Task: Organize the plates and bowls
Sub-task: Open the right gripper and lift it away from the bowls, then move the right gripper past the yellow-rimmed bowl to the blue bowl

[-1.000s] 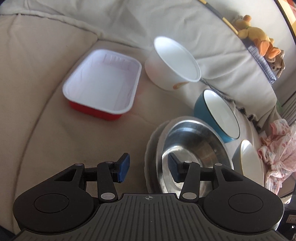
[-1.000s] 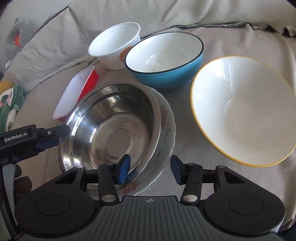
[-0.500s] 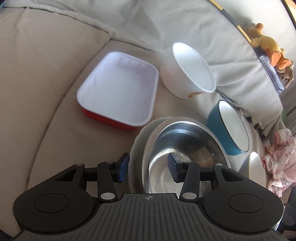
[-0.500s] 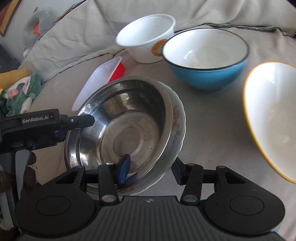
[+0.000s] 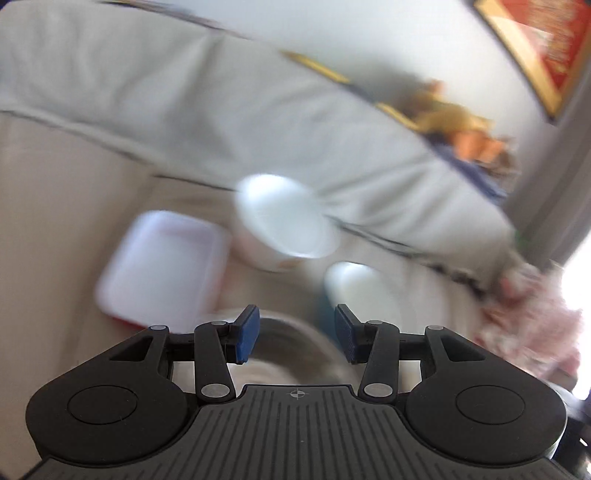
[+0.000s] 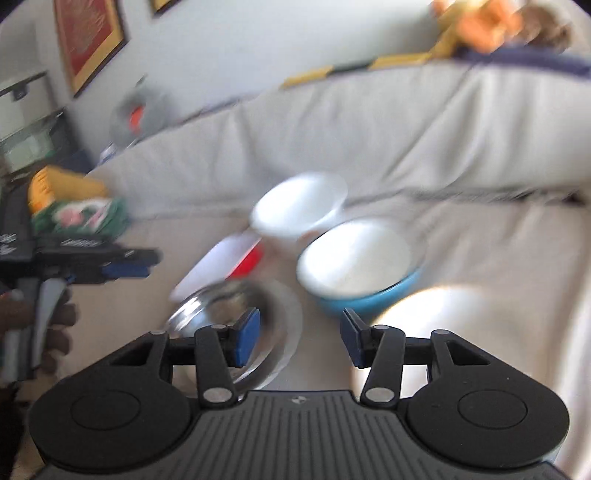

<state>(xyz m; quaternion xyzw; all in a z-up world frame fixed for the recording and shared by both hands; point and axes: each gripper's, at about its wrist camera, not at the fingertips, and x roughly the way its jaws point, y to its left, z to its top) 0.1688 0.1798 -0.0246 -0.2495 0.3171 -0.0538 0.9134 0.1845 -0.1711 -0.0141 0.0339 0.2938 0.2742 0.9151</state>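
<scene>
Both frames motion-blurred. Left hand-held gripper [image 5: 295, 334] is tilted downward over the sofa seat [image 5: 55, 229], blue pads apart, nothing between them. Just past its tips sits the steel bowl [image 5: 291, 332], only the near rim showing behind the fingers. In the right wrist view the left hand-held gripper [image 6: 125, 264] pokes in level from the left edge, up above the seat, with the person's fingers [image 6: 55, 325] wrapped on its handle below.

Right hand-held gripper [image 6: 299, 338] also angled down toward the dishes, pads apart and empty. Its left pad overlaps the steel bowl [image 6: 221, 306] in view; contact cannot be told from the blur. The steel bowl is nested in a white plate [image 6: 291, 332] on the seat.

Beyond it: red tray with white inside [image 6: 229, 264], white paper bowl [image 6: 299, 210] nearest the backrest, blue bowl with white inside [image 6: 358, 266] just beside the paper bowl, and a yellow-rimmed white bowl [image 6: 436, 314] at lower right, heavily blown out. All rest upright on the seat cushion. Plush toys [image 6: 491, 18] lie along the top of the backrest.
</scene>
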